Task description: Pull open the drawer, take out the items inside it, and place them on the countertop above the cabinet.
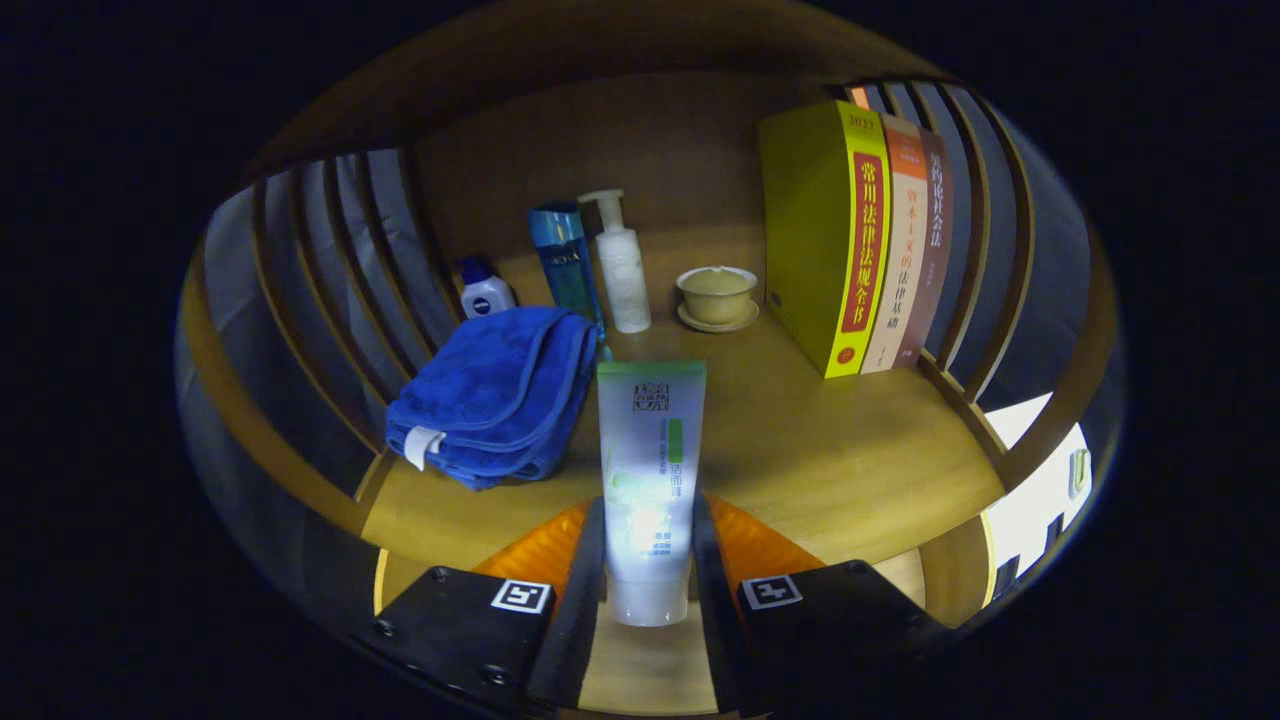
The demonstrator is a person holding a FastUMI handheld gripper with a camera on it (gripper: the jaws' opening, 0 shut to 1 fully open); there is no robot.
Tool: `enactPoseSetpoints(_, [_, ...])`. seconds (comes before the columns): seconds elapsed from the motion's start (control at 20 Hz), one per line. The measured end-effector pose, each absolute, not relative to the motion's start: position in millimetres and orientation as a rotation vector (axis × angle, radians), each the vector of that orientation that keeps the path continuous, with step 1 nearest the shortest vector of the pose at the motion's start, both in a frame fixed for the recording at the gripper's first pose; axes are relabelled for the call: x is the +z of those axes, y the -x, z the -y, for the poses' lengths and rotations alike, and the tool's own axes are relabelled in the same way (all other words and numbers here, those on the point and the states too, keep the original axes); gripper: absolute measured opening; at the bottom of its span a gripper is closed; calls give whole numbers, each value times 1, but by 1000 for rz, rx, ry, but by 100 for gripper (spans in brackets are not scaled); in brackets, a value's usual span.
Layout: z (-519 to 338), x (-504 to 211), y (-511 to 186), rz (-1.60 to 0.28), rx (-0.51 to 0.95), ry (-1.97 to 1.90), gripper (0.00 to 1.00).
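Note:
My gripper (648, 545) is shut on a white and green tube (650, 460), both fingers pressing its lower part. The tube points away from me over the wooden countertop (840, 450); whether its far end touches the wood I cannot tell. A folded blue towel (500, 395) lies on the countertop just left of the tube.
At the back stand a small white bottle with a blue cap (484, 290), a tall blue bottle (565, 262), a white pump bottle (622, 265) and a lidded cup on a saucer (717, 296). Upright books (860, 240) stand at the right. Slatted wooden sides (340, 260) close in both flanks.

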State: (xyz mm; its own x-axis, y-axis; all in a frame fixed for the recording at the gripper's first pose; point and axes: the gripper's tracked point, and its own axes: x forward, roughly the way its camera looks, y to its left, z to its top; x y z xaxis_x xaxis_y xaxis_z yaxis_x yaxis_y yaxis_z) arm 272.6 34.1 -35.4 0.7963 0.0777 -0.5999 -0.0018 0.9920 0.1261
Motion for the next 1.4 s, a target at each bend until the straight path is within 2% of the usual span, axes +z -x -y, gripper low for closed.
enactPoseSetpoints(0.7, [-26, -54, -292, -676, 27, -112, 55])
enactPoseSetpoints(1.25, [-29, -50, -289, -651, 38, -131, 60])
enactPoseSetpoints(1.4, [-27, -41, -289, -612, 37, -122, 70])
